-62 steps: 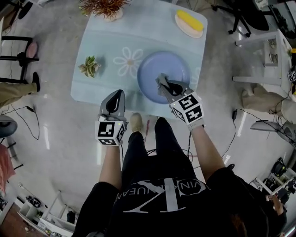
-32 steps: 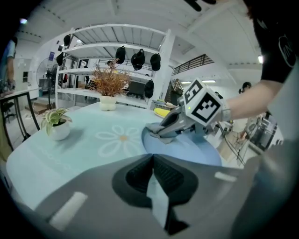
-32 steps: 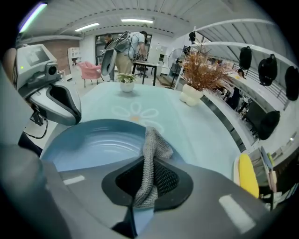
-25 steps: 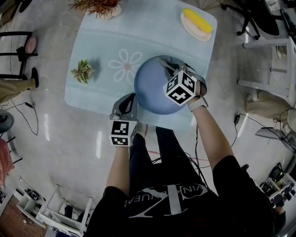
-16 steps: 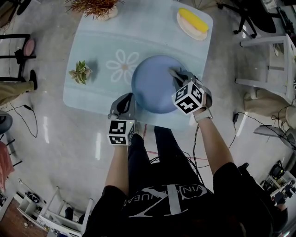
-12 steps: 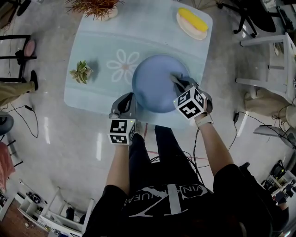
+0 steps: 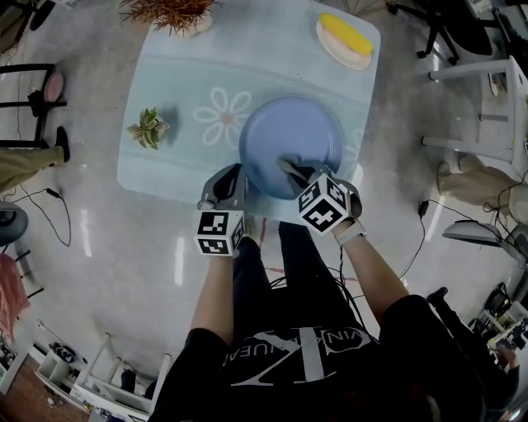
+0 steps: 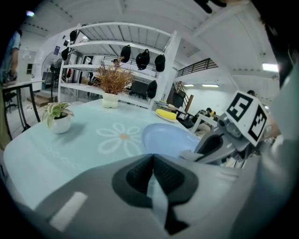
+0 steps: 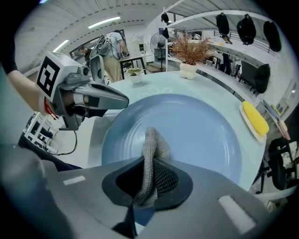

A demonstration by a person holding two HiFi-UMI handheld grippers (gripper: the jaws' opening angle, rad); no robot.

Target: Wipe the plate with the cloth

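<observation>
A round blue plate (image 7: 290, 136) lies on the pale blue table (image 7: 177, 78), near its front edge. My right gripper (image 7: 289, 167) is shut on a grey knitted cloth (image 7: 285, 162), which rests on the near part of the plate. In the right gripper view the cloth (image 9: 151, 145) stands folded between the jaws, over the plate (image 9: 196, 126). My left gripper (image 7: 226, 178) sits at the table's front edge, just left of the plate, its jaws closed on a thin pale blue strip (image 8: 158, 200) that looks like the table cover's edge.
A small potted plant (image 7: 148, 129) stands on the table's left side. A pot of dried reddish grass (image 7: 169, 11) is at the far left corner, and a dish with a yellow corn cob (image 7: 347, 39) at the far right. Chairs and white shelves surround the table.
My right gripper has dragged the cloth from the plate's right side to its near edge, moving left and toward me. The left gripper has stayed at the table edge.
</observation>
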